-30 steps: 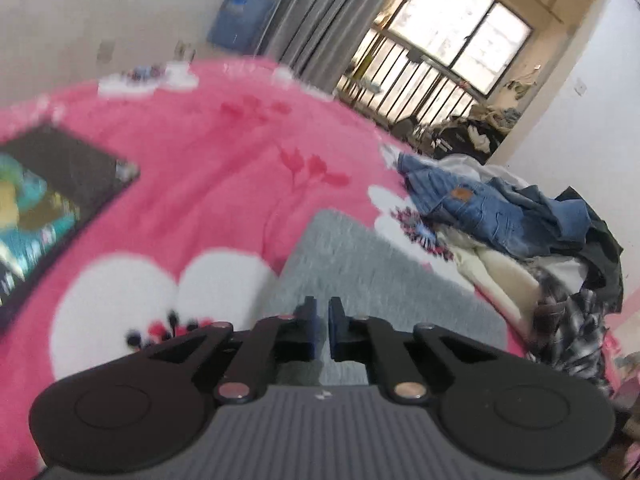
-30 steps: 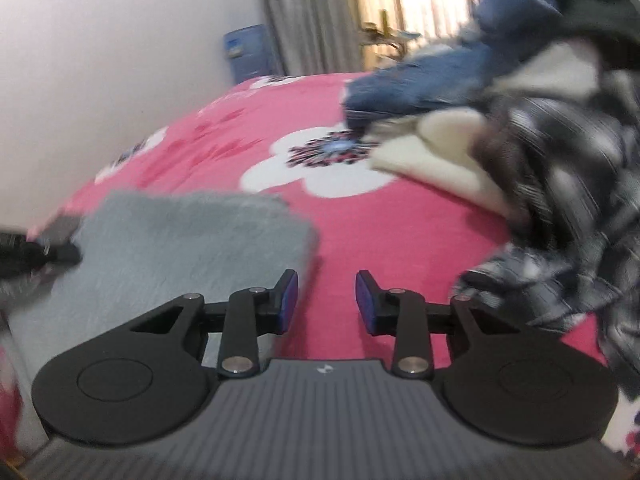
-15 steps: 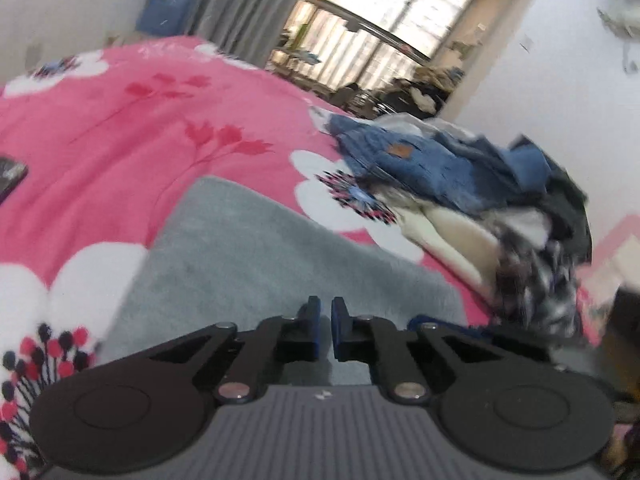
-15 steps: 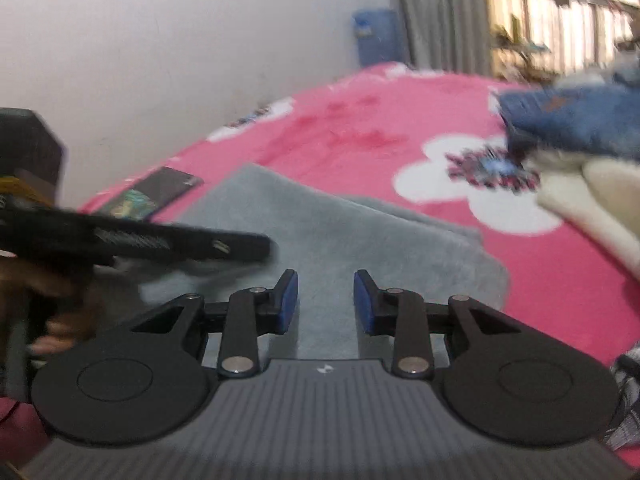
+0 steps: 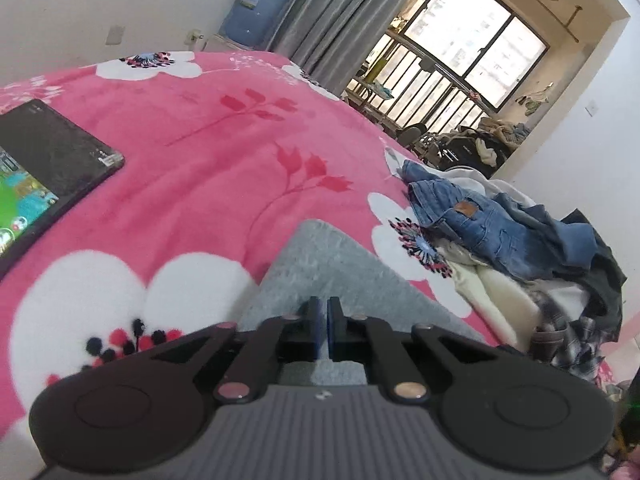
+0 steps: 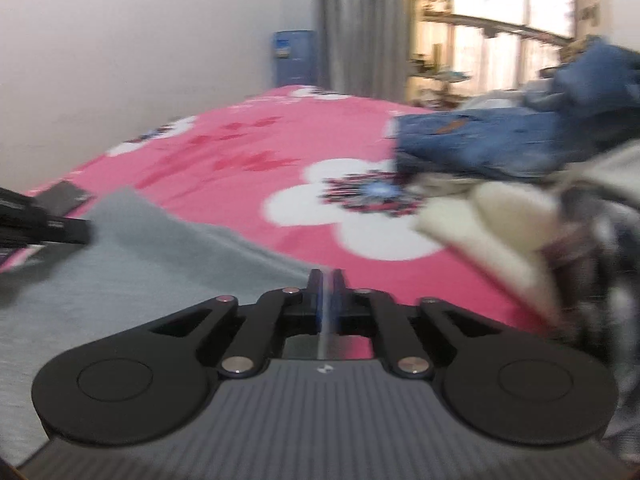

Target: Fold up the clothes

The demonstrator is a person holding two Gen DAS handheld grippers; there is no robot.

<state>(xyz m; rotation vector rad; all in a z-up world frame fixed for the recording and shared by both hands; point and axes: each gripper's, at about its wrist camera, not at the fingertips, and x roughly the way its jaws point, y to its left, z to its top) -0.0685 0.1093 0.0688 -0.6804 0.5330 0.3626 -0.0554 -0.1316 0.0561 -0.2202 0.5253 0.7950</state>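
A grey garment (image 5: 340,264) lies flat on the pink flowered bedspread (image 5: 200,140). My left gripper (image 5: 323,320) is shut at the cloth's near edge, its pads almost touching, and the fabric runs straight out from under them. In the right wrist view the same grey garment (image 6: 140,264) spreads to the left. My right gripper (image 6: 326,296) is closing on its right near corner, with a thin grey strip of cloth between the pads. The left gripper (image 6: 60,228) shows as a dark bar at the cloth's left edge.
A pile of unfolded clothes (image 5: 500,232), denim on top with cream and plaid pieces under it, sits to the right. It is close to my right gripper (image 6: 500,148). A dark tablet (image 5: 44,168) lies on the bed at far left. A blue water bottle (image 5: 254,12) stands by the wall.
My right gripper's jaws went from wide apart to nearly together on the grey cloth's corner, and it swung back toward the clothes pile. The left gripper stayed shut while its view swung right, then back left.
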